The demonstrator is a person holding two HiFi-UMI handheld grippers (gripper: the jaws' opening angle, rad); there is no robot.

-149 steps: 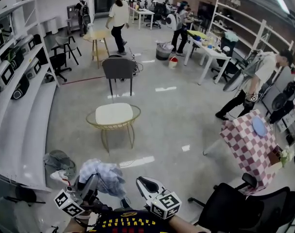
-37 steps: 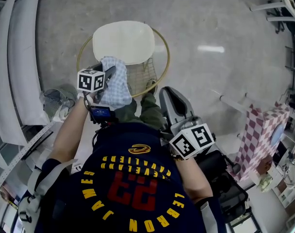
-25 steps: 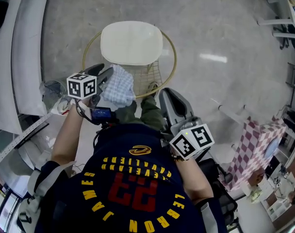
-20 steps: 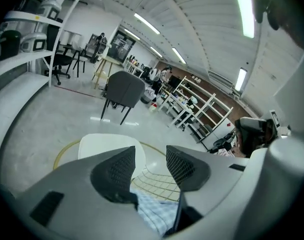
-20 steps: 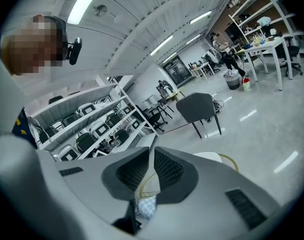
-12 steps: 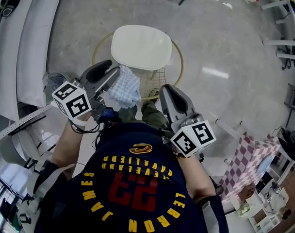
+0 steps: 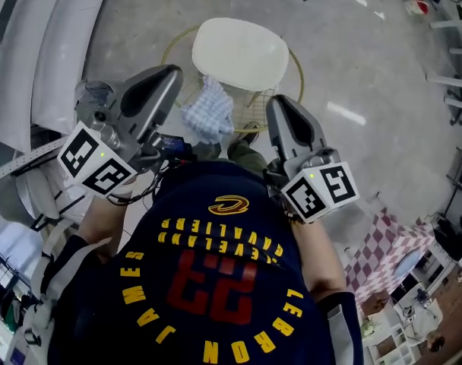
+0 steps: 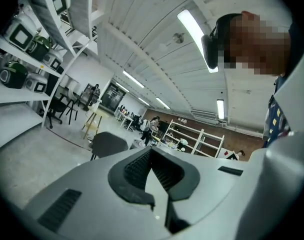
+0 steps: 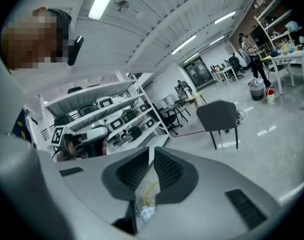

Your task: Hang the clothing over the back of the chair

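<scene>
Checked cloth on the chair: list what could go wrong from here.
The checked cloth hangs bunched at one spot on the thin wire back of the chair, so it may slide off. The left gripper and right gripper are both shut and empty, so nothing would catch it.

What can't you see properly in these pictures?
- Head view: the rim of the wire chair where the checked cloth hangs is covered by the cloth. The chair's legs are hidden under the seat.
- Right gripper view: only a scrap of the cloth shows below the jaws. The right gripper itself covers the rest.
- Left gripper view: the cloth and chair are outside the picture.
- Left gripper view: the faraway people are too small to describe.
</scene>
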